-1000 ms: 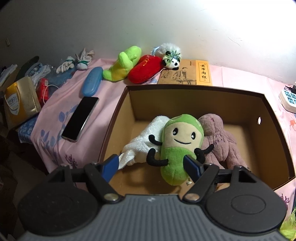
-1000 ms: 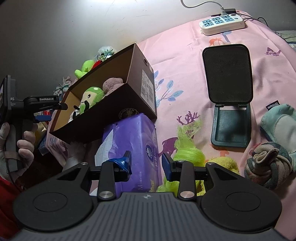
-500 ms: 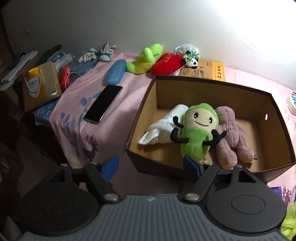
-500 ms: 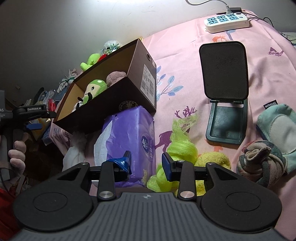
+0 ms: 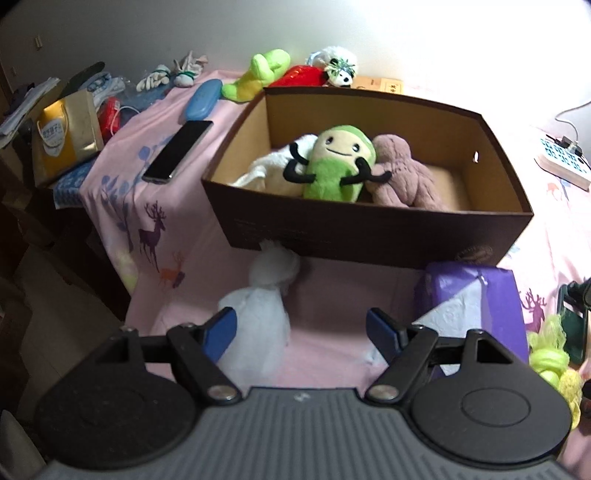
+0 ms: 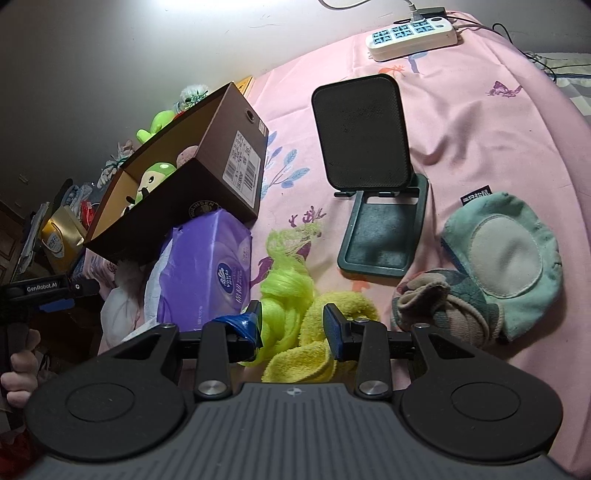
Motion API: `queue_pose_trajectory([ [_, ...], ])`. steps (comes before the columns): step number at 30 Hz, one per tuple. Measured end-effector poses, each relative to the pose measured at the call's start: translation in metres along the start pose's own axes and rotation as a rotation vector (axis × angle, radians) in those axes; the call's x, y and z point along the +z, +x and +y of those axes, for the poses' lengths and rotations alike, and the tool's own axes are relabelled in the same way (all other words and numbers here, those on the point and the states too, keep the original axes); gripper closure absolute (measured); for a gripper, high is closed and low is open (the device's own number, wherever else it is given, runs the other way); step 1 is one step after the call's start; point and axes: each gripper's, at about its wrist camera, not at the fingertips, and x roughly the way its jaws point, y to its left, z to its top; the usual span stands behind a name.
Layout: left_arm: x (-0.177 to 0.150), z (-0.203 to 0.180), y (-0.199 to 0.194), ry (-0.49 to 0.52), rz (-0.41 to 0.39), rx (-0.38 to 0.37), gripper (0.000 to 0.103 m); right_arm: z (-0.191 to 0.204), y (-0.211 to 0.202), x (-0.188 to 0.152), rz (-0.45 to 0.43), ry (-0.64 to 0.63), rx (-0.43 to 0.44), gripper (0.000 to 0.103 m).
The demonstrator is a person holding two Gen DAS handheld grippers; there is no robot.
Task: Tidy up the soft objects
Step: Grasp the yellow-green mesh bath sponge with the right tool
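A brown cardboard box (image 5: 369, 236) on the pink bedspread holds a green smiling plush (image 5: 334, 166), a white soft toy (image 5: 269, 173) and a mauve plush (image 5: 402, 177). My left gripper (image 5: 301, 328) is open and empty in front of the box, above a white plastic bag (image 5: 262, 332). My right gripper (image 6: 293, 325) is open, its fingers on either side of a neon-green and yellow fluffy bundle (image 6: 299, 314), not closed on it. The box (image 6: 207, 184) also shows in the right wrist view.
A purple tissue pack (image 6: 207, 269) lies against the box. A dark phone stand (image 6: 373, 177), a teal pouch (image 6: 506, 254) and a rolled sock ball (image 6: 443, 306) lie to the right. A power strip (image 6: 413, 33) sits far back. A phone (image 5: 177, 151) and more plush toys (image 5: 273, 70) lie behind the box.
My left gripper has pulled back out of the box toward the bed's front edge. My right gripper has moved right from the tissue pack, opened wider, and now straddles the yellow-green bundle.
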Motion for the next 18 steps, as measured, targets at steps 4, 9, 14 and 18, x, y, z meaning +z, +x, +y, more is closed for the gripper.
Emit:
queue_pose_trajectory([
  [4,-0.017,-0.020,-0.003,0.024,0.027,-0.021,0.024,-0.010,-0.005,0.000,0.000,0.010,0.013,0.084],
  [9,-0.036,-0.035,-0.006,0.032,0.060,-0.040,0.024,-0.007,0.000,0.013,-0.013,-0.025,0.038,0.083],
  [14,-0.050,-0.036,-0.012,0.028,0.074,-0.017,0.024,0.005,0.022,0.022,0.034,-0.107,0.052,0.083],
  [18,-0.059,-0.029,-0.014,0.005,0.088,-0.001,0.024,0.013,0.045,0.023,0.096,-0.186,0.021,0.083],
])
